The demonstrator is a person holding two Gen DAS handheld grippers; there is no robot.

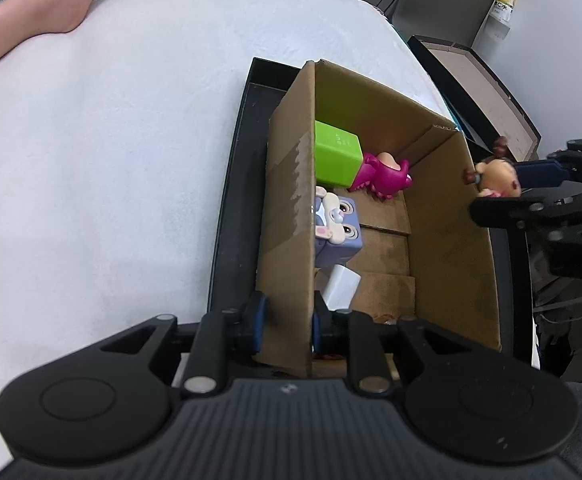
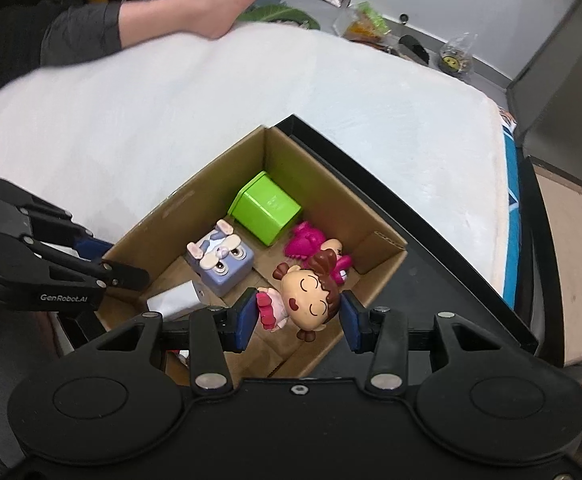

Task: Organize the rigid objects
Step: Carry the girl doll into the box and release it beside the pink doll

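Cardboard box, open-topped, standing in a black tray on a white padded mattress. Inside the box: green cube at the far end; magenta toy just beside it; lilac rabbit-face cube nearer; white block at the near end. Right tool clamped on a brown-haired doll figure, held over the box's near right part. Left tool pinching the box's left wall between its blue pads, jaws close together. A person's bare leg rests on the mattress, well away from the box.
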